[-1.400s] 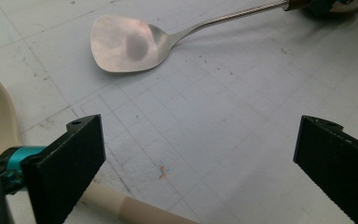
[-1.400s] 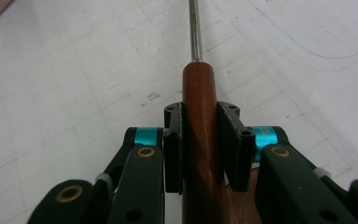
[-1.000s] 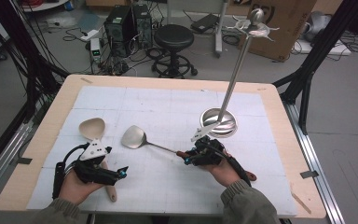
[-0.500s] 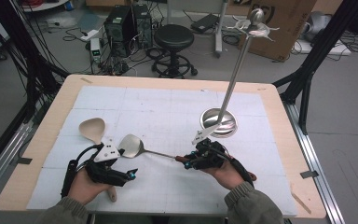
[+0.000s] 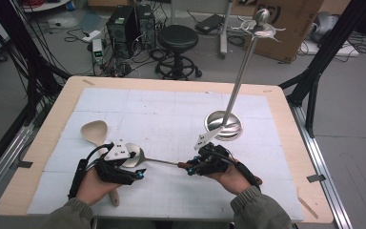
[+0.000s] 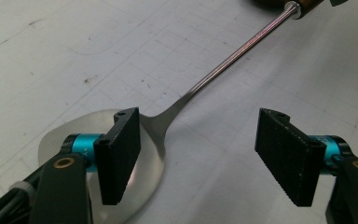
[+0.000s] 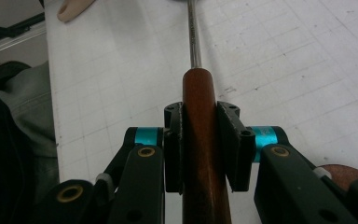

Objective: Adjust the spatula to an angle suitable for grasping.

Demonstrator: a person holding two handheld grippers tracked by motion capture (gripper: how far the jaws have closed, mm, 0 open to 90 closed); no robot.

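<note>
Right gripper [image 5: 194, 168]: my fingers [image 7: 177, 144] are clenched on the brown wooden handle of the metal spatula [image 5: 164, 162], one pad on each side of it, in the near right part of the desk [image 5: 286, 143].
Left gripper [image 5: 136, 174]: my fingers [image 6: 119, 154] are released, spread wide with nothing between them; they stand over the spatula's blade, the left pad above the blade's edge, the right pad over bare mat.
Metal spatula: it runs across the white gridded mat [image 5: 171, 114] between my two hands, blade toward the left hand, handle toward the right. In the left gripper view the shiny blade [image 6: 74, 140] sits low by the mat and the thin shaft rises away to the wooden handle at the top.
Wooden spoon [image 5: 95, 133]: it lies on the mat just left of my left hand, bowl pointing away from me, its handle passing under that hand.
Metal stand [image 5: 224, 125]: its round base sits on the mat beyond my right hand, a tall rod rising from it.
</note>
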